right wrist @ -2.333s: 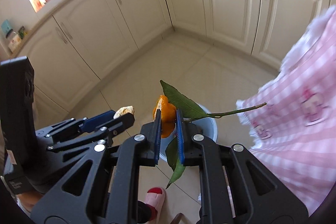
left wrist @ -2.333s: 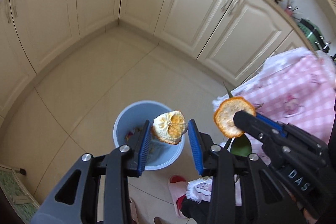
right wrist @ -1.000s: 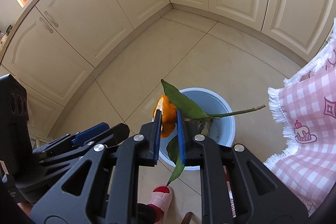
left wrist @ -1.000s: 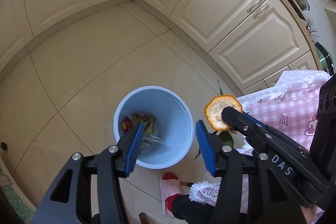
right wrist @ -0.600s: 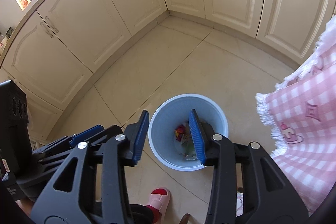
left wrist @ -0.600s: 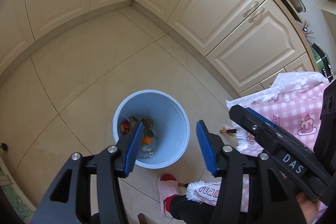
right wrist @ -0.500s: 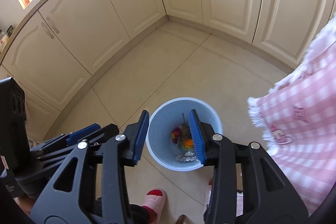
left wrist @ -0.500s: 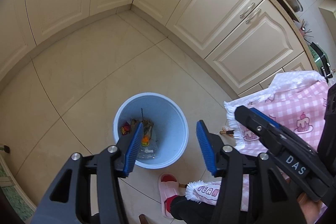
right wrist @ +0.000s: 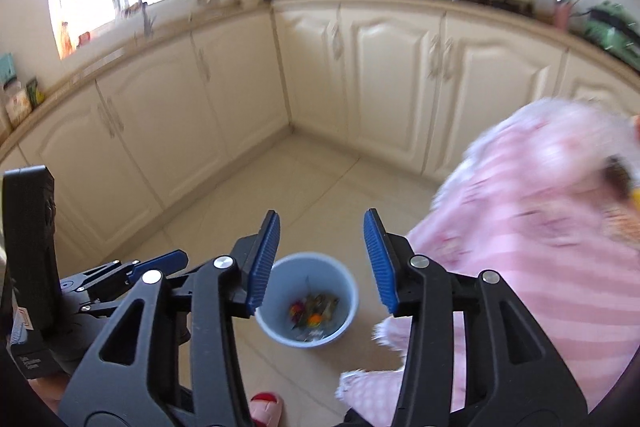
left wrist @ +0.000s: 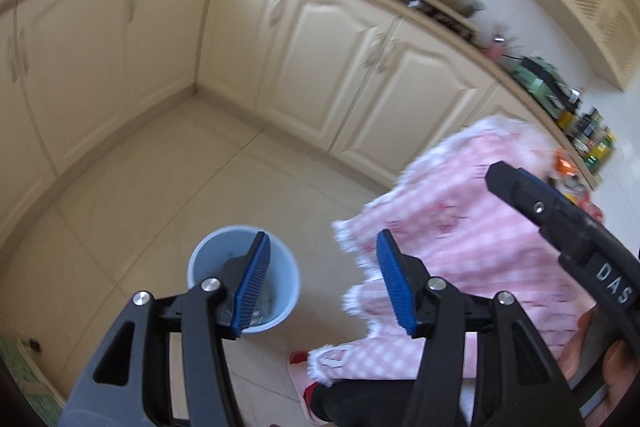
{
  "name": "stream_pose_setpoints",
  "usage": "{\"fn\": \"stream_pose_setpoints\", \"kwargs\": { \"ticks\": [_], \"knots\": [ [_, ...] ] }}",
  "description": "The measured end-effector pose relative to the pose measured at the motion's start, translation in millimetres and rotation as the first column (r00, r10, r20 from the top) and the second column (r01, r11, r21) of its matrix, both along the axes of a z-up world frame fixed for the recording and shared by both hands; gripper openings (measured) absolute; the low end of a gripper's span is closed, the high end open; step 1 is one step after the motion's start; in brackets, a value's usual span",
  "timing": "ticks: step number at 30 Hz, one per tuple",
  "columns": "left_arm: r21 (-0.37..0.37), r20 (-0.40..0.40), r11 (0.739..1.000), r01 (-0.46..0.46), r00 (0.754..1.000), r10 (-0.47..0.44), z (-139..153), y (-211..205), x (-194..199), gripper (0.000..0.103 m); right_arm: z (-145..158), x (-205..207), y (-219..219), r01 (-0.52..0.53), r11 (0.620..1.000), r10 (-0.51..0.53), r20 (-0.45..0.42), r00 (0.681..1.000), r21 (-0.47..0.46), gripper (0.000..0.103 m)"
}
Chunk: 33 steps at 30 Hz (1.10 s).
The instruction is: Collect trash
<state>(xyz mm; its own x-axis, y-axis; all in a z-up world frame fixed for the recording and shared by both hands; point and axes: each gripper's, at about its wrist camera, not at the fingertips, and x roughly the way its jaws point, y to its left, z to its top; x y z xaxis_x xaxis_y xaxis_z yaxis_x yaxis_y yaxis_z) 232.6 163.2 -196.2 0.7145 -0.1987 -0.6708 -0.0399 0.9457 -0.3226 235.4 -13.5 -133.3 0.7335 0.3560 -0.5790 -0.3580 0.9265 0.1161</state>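
Both hand-held grippers [left wrist: 322, 285] [right wrist: 322, 261] higher, just spreading, empty — bin [right wrist: 307, 301] contents a blur.

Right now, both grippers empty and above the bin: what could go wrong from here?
1. Snag: the fringed pink checked tablecloth hangs right beside the open left gripper and right gripper; a jaw could catch the fringe and drag the cloth.
2. Collision: the two grippers sit close together, so the next reach could knock them.
3. Foot: a pink slipper stands next to the blue bin; a step could tip it.
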Motion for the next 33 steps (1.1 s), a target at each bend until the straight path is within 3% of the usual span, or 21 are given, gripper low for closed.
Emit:
{"fn": "stream_pose_setpoints", "kwargs": {
  "ticks": [5,9,13,16,19,24,28,30,33],
  "knots": [
    [0.050,0.072,0.991,0.123,0.989,-0.127,42.6,-68.5,-10.9,0.058,36.8,-37.6,-89.4,0.128,0.991,-0.129,0.079,0.988,0.026,0.049],
    [0.096,0.093,0.962,0.255,0.960,-0.263,63.9,-136.9,-13.0,0.059,45.1,-52.5,-157.9,0.253,0.967,-0.254,0.089,0.963,0.015,0.052],
    [0.131,0.076,0.928,0.349,0.930,-0.360,70.1,-196.0,-5.2,0.059,37.4,-51.8,-230.1,0.383,0.924,-0.383,0.039,0.923,0.009,0.054],
    [0.149,0.050,0.911,0.384,0.918,-0.394,69.2,-229.2,4.3,0.059,24.4,-29.5,-266.4,0.403,0.915,-0.402,-0.055,0.914,-0.004,0.055],
    [0.172,0.023,0.898,0.404,0.910,-0.414,64.3,-251.1,13.3,0.059,11.1,-2.6,-286.0,0.380,0.925,-0.377,-0.142,0.915,-0.012,0.055],
    [0.208,-0.012,0.888,0.411,0.909,-0.417,58.2,-275.5,36.0,0.061,-0.9,33.6,-282.8,0.304,0.952,-0.303,-0.228,0.925,-0.034,0.055],
    [0.222,-0.037,0.885,0.410,0.910,-0.412,50.8,-284.5,49.2,0.062,-4.2,50.6,-271.1,0.291,0.949,-0.311,-0.218,0.925,-0.119,0.054],
    [0.227,-0.044,0.882,0.413,0.909,-0.414,48.3,-287.9,53.8,0.063,-8.6,56.3,-270.7,0.276,0.951,-0.301,-0.216,0.929,-0.137,0.043],
    [0.234,-0.057,0.874,0.425,0.904,-0.424,43.1,-295.4,60.5,0.065,-5.6,48.3,-274.0,0.271,0.955,-0.290,-0.180,0.940,-0.122,0.039]
  ]
}}
